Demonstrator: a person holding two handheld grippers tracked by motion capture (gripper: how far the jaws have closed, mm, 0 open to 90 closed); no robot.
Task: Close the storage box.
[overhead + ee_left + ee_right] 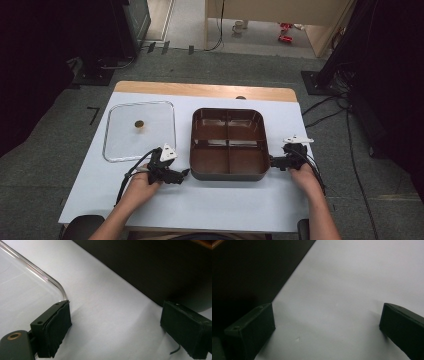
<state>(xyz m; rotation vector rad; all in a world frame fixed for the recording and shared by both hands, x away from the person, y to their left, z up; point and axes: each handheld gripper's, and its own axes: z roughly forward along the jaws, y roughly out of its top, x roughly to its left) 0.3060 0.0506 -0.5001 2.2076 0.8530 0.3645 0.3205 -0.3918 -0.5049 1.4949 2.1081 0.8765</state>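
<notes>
The white table [200,200] carried a brown four-compartment tray [228,144] at its middle, with a clear square lid [139,131] lying flat well to the tray's left, a small brass-coloured knob [139,124] on top of it. The left gripper [181,176] rested low on the table just beside the tray's near left corner, and the right gripper [274,162] sat just beside the tray's right wall. Both stood wide open and held nothing: in the left gripper view one jaw lay against the lid's rounded corner [58,287] and the other beside the tray's dark wall [160,277], and in the right gripper view bare table showed between the jaws, with the tray's wall [249,270] next to the left one.

The likeliest trouble seemed an uneven lift. If one gripper closed on the rim before the other, the tray could have tilted or swung round on the smooth surface. A shallow bite on the rounded wall could have slipped. The left jaw also risked nudging the lid's edge and sliding it off its place.
</notes>
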